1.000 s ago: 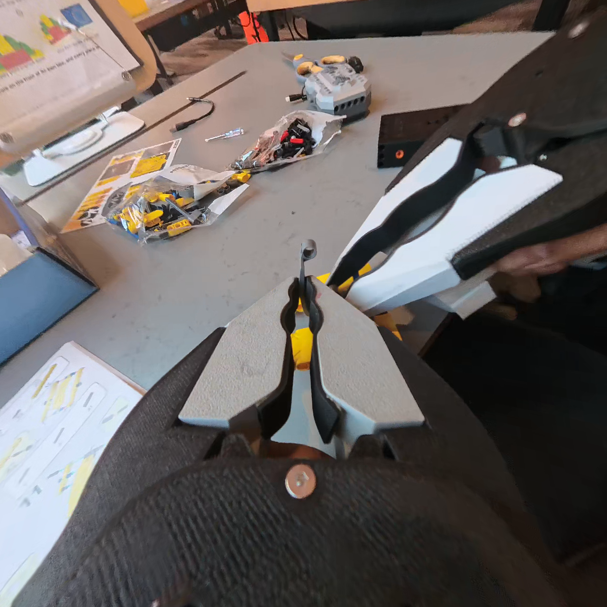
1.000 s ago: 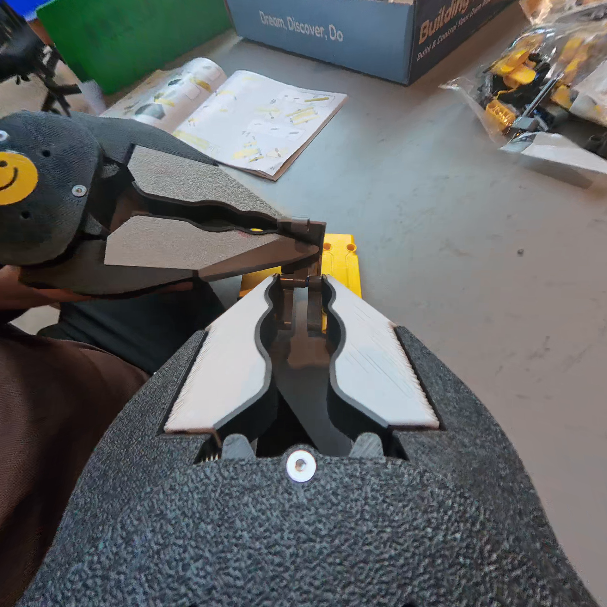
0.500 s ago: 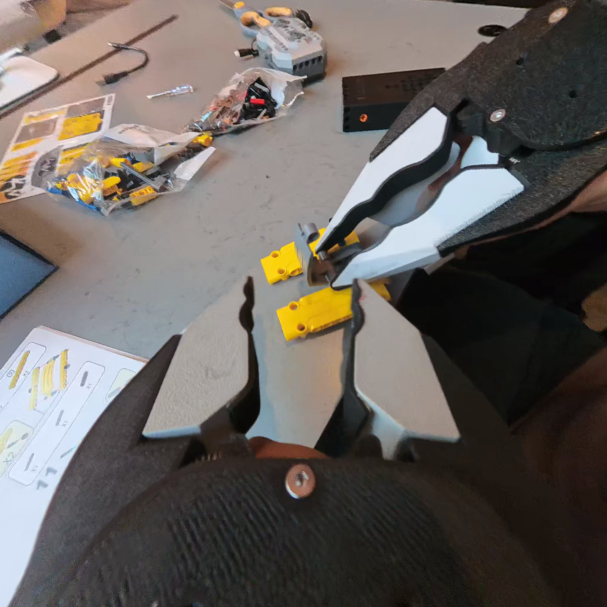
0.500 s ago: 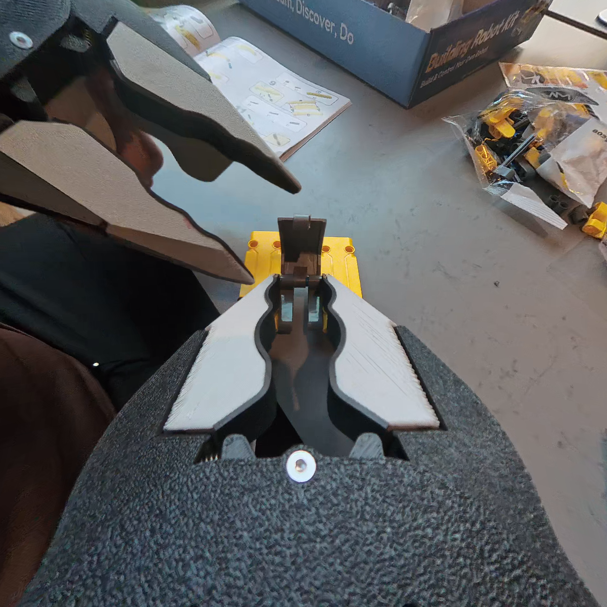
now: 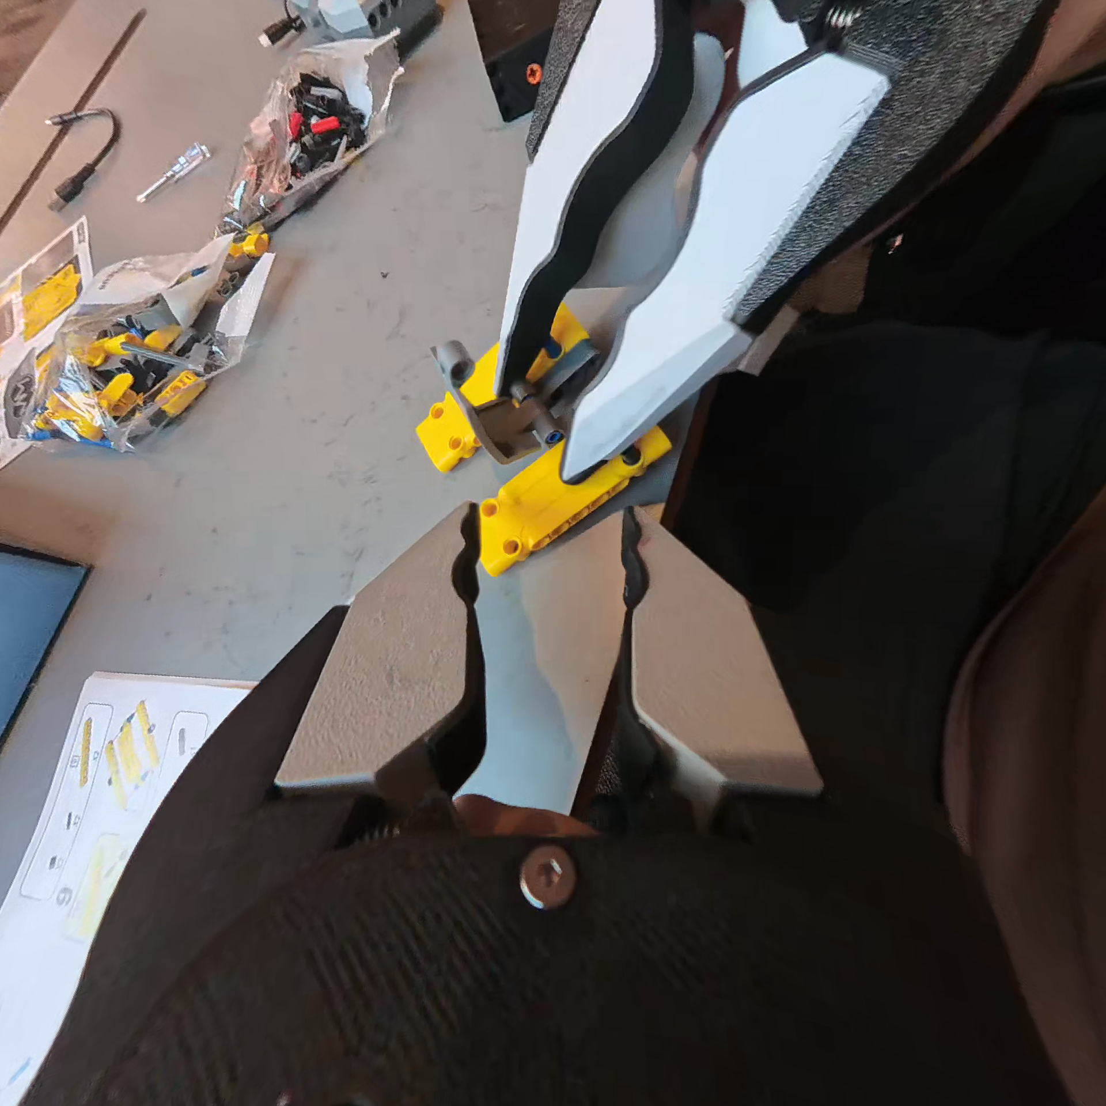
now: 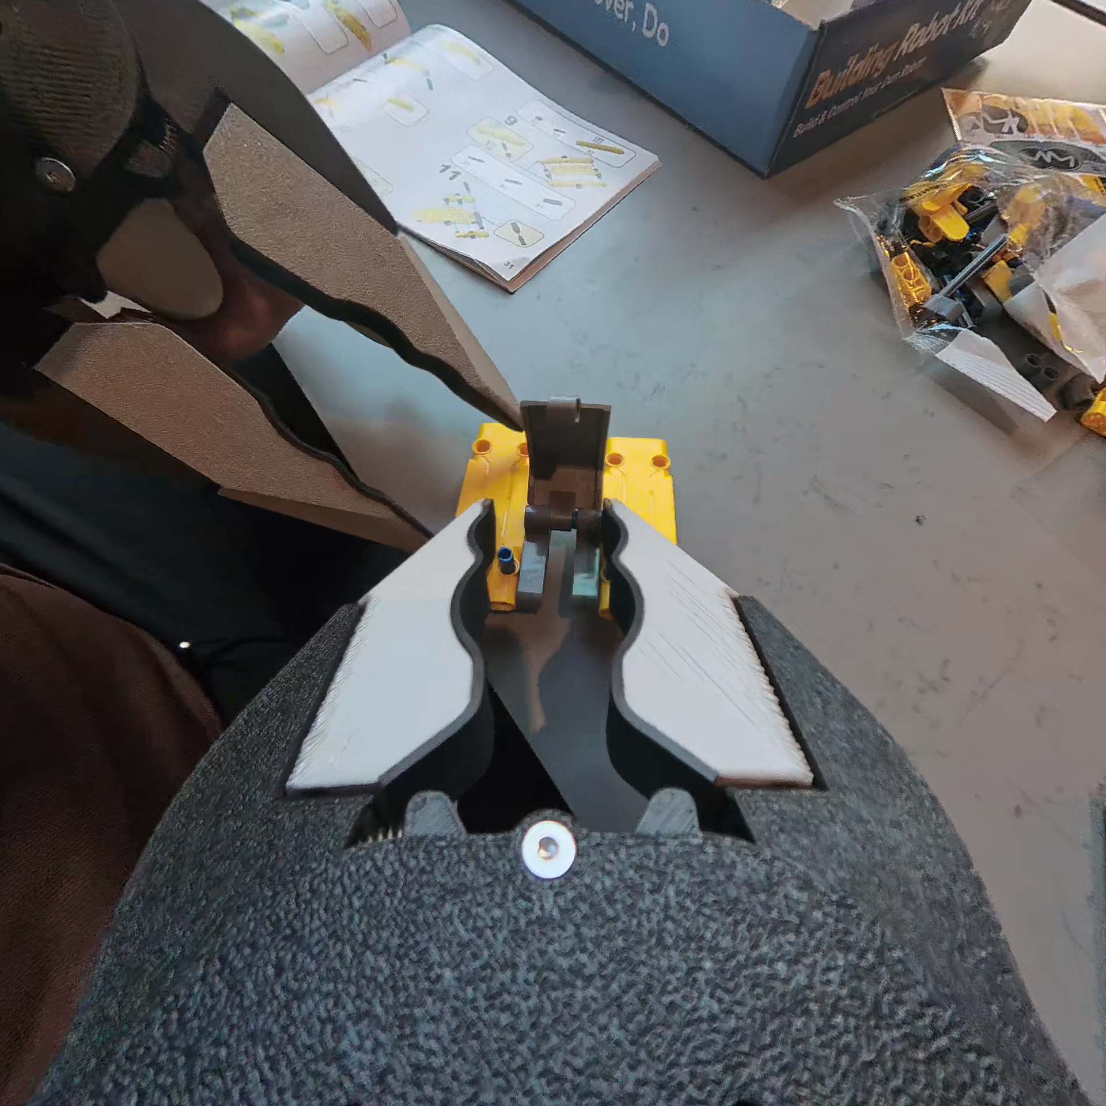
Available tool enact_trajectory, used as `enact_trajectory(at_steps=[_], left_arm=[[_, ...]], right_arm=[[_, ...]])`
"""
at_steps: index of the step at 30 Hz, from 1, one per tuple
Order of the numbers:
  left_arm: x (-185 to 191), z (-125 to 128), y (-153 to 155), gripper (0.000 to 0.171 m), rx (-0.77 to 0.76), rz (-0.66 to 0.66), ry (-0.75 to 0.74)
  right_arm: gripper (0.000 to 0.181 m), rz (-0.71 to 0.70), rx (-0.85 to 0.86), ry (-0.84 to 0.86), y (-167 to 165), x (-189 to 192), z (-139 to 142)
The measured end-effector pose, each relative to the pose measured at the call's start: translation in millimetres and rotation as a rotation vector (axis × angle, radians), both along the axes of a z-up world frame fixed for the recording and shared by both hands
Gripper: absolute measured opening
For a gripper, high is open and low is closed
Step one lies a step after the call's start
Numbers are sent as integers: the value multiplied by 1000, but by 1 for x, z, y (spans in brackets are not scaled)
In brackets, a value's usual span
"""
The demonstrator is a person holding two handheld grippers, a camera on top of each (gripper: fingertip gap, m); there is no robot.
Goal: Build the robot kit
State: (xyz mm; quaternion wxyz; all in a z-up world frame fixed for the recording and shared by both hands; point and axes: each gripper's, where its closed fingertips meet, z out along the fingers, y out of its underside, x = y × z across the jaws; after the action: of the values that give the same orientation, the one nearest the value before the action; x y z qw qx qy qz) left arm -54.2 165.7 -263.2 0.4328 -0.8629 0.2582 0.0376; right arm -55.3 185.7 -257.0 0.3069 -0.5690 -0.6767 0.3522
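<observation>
Right gripper (image 6: 547,526) jaws gripping grey hinged assembly (image 6: 562,467), small, light, rigid plastic, best held at pinned base; left gripper (image 5: 547,526) jaws open, empty, near yellow panel (image 5: 538,514) on bench (image 5: 299,479)

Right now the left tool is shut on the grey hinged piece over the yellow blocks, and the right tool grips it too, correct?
Not quite. The left tool is open and holds nothing, as the left wrist view shows. Only the right tool grips the grey hinged piece over the yellow blocks.

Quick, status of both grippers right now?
Left gripper: open, empty, beside a yellow panel.
Right gripper: shut on the grey hinged piece.
</observation>
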Motion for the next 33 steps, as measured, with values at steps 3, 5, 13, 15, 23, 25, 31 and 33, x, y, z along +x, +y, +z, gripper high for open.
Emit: enact_trajectory(at_steps=[3,5,13,15,23,25,31,33], left_arm=[[0,0,1,39,8,7,1],[-1,-1,2,38,8,14,-13],[3,-3,4,34,-16,49,-82],[3,-3,5,34,-26,41,-77],[7,-3,5,32,-55,-17,-86],[6,-2,5,33,-54,-15,-78],[2,-3,10,34,-18,18,-90],[3,-3,10,33,-21,12,-82]], right_arm=[[29,0,15,-3,2,0,0],[25,12,9,-2,3,1,0],[22,45,-21,8,5,1,1],[21,48,-15,9,5,1,1],[21,80,23,25,0,-1,2],[21,88,55,35,-1,-2,4],[24,41,31,51,6,-8,2],[28,3,36,49,5,-10,0]])
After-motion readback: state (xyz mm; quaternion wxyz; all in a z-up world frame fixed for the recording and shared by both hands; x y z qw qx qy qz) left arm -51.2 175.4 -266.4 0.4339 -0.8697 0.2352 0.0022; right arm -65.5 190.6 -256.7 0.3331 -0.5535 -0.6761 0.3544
